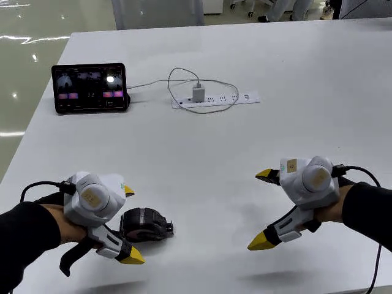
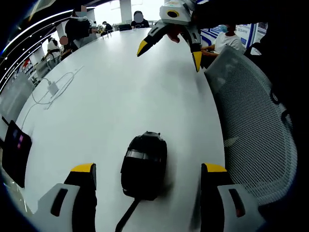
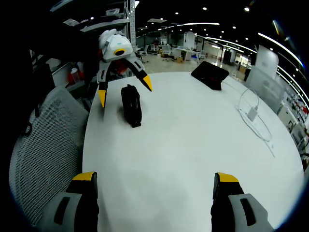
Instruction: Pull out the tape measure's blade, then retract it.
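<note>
A black tape measure (image 1: 150, 223) lies on the white table (image 1: 202, 153) near its front left edge, blade not drawn out. My left gripper (image 1: 130, 223) is open, with one jaw on either side of the case and neither touching it. In the left gripper view the tape measure (image 2: 144, 165) sits between the yellow-tipped fingers (image 2: 83, 168), its dark strap trailing towards the camera. My right gripper (image 1: 262, 208) is open and holds nothing, well to the right over bare table. From the right gripper view the tape measure (image 3: 131, 105) lies far off under the left gripper (image 3: 124, 91).
A tablet (image 1: 90, 87) with a lit screen stands at the back left. A white power strip (image 1: 215, 99) with a charger and looped cable lies behind the middle. A mesh chair (image 2: 256, 130) stands off the table's near edge. People sit at the far end.
</note>
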Motion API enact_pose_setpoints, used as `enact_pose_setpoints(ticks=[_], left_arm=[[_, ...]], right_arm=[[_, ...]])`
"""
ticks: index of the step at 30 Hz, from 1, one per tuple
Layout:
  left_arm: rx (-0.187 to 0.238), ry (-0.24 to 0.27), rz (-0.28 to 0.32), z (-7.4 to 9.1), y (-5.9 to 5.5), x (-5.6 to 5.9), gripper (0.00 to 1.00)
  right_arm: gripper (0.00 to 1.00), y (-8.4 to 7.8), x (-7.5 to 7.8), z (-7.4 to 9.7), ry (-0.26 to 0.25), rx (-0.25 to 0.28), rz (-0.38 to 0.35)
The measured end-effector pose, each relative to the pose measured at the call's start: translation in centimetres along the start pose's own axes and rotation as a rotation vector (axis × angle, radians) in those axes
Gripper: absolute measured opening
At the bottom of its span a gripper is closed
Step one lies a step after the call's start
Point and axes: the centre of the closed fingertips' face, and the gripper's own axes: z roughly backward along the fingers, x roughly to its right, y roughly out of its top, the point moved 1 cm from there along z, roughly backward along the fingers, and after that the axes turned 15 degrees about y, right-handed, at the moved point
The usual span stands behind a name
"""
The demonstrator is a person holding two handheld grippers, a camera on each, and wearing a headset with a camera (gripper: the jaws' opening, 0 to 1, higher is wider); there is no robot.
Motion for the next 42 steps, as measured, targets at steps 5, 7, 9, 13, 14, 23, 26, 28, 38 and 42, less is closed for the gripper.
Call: enact_pose_setpoints(ticks=[5,7,9,13,14,23,26,28,38,42], left_arm=[[-0.016,-0.013,-0.040,-0.7,-0.1,0.2,0.81],[-0.019,-0.016,-0.040,-1.0,0.1,0.2,0.80],[-0.015,-0.018,-0.047,-1.2,0.5,0.3,0.76],[-0.028,-0.021,-0.045,-1.7,0.7,0.2,0.69],[-0.029,-0.021,-0.047,-1.8,0.7,0.3,0.67],[-0.041,-0.010,-0.040,-2.4,0.6,0.2,0.57],[-0.047,-0.020,-0.077,-2.3,0.4,0.2,0.44],[-0.041,-0.013,-0.081,-2.3,0.4,0.4,0.35],[-0.017,-0.009,-0.076,-2.4,0.5,0.2,0.34],[-0.018,-0.035,-0.171,-2.3,0.2,0.5,0.34]], right_arm=[[0.99,0.8,0.0,-1.6,0.026,0.007,0.056],[0.99,1.4,0.2,-2.3,0.027,0.017,0.063],[0.99,2.0,0.1,-3.0,0.038,0.026,0.073],[0.99,2.7,0.2,-4.1,0.050,0.022,0.073],[0.99,2.8,0.3,-4.5,0.052,0.020,0.075],[0.99,4.3,0.3,-6.5,0.075,0.028,0.081],[0.99,4.7,0.0,-7.2,0.095,0.022,0.086],[0.95,4.8,-0.2,-7.5,0.109,0.013,0.088],[0.87,5.7,-0.3,-9.2,0.122,0.005,0.104],[0.75,5.3,0.1,-10.3,0.131,-0.014,0.082]])
